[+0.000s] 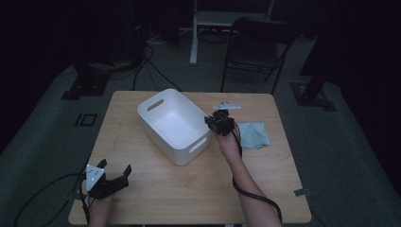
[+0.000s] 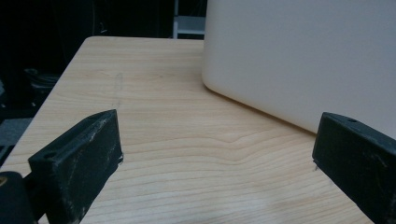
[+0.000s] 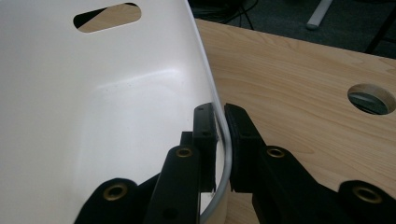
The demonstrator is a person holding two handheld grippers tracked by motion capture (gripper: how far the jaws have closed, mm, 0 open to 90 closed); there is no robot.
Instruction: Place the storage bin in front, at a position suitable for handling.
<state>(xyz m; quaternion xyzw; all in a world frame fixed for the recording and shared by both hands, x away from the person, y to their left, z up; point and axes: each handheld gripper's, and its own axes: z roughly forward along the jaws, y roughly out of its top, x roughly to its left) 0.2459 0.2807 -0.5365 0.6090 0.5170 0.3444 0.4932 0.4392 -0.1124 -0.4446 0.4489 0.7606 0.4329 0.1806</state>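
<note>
A white plastic bin (image 1: 172, 124) with handle slots stands in the middle of the wooden table (image 1: 156, 189). My right gripper (image 1: 218, 124) is at the bin's right rim and is shut on that wall. In the right gripper view one jaw sits inside the bin (image 3: 93, 93) and the other outside, with the thin rim pinched at the right gripper (image 3: 222, 140). My left gripper (image 1: 113, 176) rests open near the table's front left corner. Its jaws stand wide apart in the left gripper view, where the left gripper (image 2: 217, 149) faces the bin's outer wall (image 2: 303, 56) with nothing between them.
A light blue cloth (image 1: 253, 135) lies on the table right of the bin. A small pale object (image 1: 227, 105) sits behind the right hand. A round hole (image 3: 372, 99) is cut in the tabletop. A chair (image 1: 255, 47) stands beyond the table's far edge.
</note>
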